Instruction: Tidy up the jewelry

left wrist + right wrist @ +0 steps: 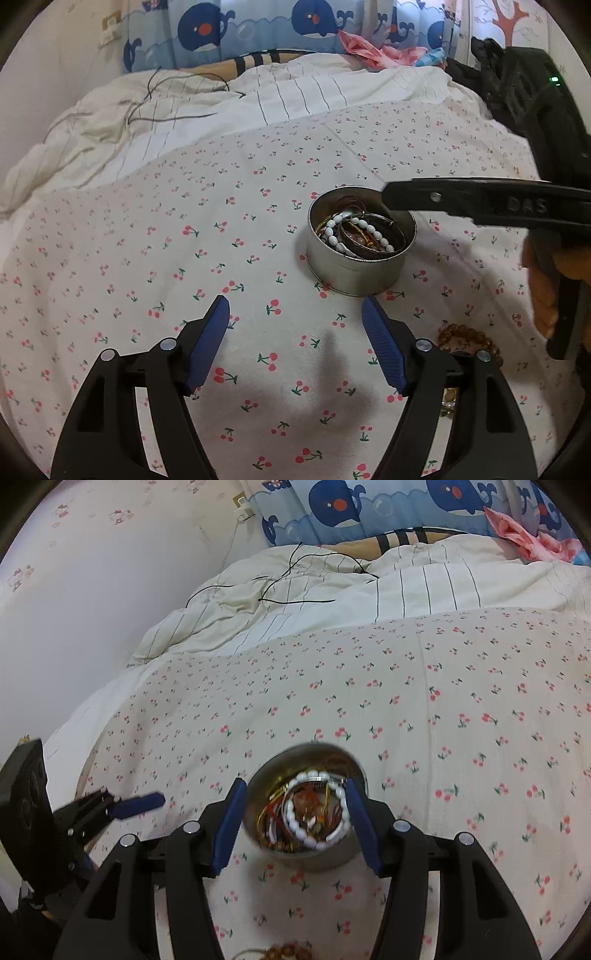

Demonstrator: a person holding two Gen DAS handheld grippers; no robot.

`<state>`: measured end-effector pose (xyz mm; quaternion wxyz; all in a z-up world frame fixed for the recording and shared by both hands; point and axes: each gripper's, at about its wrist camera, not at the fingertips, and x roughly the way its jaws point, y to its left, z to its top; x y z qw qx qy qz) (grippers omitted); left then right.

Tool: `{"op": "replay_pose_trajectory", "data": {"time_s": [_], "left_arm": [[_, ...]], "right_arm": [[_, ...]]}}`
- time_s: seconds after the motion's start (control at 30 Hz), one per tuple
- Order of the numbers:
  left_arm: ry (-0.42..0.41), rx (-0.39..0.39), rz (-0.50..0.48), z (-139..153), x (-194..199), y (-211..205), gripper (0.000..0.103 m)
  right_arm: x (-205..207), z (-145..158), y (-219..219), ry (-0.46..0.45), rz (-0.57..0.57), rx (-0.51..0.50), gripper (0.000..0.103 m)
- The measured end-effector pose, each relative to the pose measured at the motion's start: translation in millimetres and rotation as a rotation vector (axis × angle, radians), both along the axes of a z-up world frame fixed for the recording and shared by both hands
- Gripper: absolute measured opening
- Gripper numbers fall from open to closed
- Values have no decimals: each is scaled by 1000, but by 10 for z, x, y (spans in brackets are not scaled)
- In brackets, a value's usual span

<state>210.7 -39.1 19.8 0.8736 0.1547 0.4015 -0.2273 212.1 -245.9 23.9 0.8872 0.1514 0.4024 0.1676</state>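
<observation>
Bed with cherry sheet [155, 258]. Round tin [360, 271] sits on bed, already full of bracelets, white bead bracelet [317, 814] on top. Right claw [297, 821] wide above tin, empty. Left claw [295, 345] wide, empty. Brown bead bracelet [469, 339] still outside, needs putting in.

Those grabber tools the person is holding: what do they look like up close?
Each is black plastic. The left gripper and right gripper have two flat fingers faced with ribbed blue pads, hinged on silver round-headed pins. Seen side-on, the right one carries raised letters "DAS" and a small green light on its body.
</observation>
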Motion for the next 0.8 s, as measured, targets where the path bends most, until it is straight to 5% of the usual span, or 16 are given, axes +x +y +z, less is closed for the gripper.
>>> {"op": "replay_pose_trajectory", "data": {"time_s": [0.4,0.8], "left_arm": [[-93,77,-25,64,-142,-103,74],[-151,129,-73,57,-278,-222,76]], "right_arm": [[-542,8,-101,11,12,-55,68],[-872,-296,-2,80,93,-247,74]]}}
